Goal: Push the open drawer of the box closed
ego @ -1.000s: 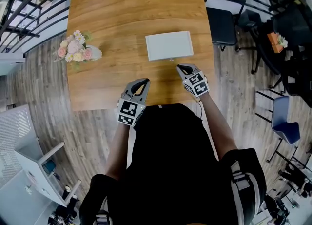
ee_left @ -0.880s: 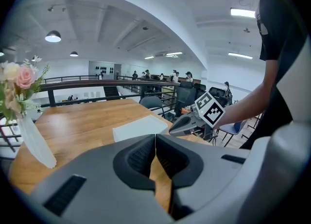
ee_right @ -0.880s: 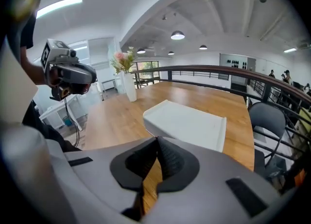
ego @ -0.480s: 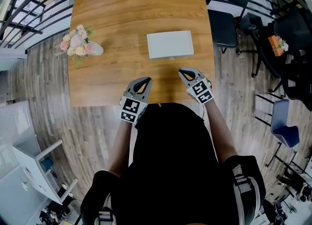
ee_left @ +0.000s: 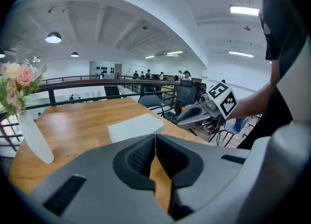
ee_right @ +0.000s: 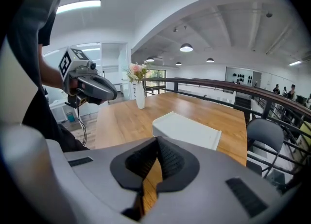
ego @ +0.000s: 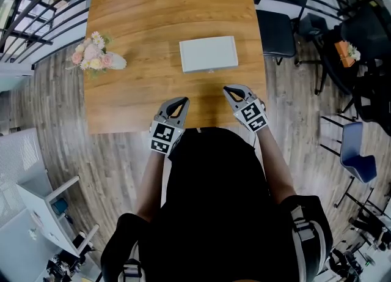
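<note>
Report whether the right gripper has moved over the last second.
Yes: the right gripper has drawn back, away from the box.

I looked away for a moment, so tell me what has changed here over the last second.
The right gripper has drawn back slightly from the white box, toward the person. Nothing was taken hold of or let go; both grippers' jaws are together and empty. The left gripper, the box and the flowers on the table stayed where they were.

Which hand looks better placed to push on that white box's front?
Probably right: the right gripper sits nearer the front of the white box; the left gripper lies farther back and to its side.
</note>
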`<action>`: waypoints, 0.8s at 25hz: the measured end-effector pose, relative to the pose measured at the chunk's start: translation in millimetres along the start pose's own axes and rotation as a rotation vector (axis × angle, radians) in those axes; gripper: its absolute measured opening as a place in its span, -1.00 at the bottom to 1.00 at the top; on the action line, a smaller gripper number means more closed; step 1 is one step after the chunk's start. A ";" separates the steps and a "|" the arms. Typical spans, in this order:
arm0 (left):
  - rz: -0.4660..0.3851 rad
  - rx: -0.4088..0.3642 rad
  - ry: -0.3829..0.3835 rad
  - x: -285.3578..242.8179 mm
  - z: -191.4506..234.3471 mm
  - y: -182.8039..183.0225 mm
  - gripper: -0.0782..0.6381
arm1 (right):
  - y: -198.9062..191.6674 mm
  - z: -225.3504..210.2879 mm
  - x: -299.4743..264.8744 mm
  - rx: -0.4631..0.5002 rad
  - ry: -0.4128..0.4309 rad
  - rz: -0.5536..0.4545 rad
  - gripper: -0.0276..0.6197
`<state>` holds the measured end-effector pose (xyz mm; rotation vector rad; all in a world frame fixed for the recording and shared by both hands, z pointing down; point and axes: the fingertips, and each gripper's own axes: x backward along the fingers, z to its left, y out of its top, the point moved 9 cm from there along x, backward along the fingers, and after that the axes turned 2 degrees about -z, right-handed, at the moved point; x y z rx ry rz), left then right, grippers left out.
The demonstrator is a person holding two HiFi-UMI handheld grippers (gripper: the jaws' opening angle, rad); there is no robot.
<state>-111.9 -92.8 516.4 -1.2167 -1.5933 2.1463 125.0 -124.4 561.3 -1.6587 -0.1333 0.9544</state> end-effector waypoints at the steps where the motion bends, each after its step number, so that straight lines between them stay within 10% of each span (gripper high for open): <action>1: 0.001 -0.002 0.000 -0.9 -1.0 0.3 -0.72 | -1.8 0.6 1.2 -0.004 0.000 -0.001 -0.87; 20: 0.031 -0.022 -0.019 -14.2 -8.7 6.0 -0.72 | -14.1 -1.4 3.4 -0.069 0.037 -0.005 -0.87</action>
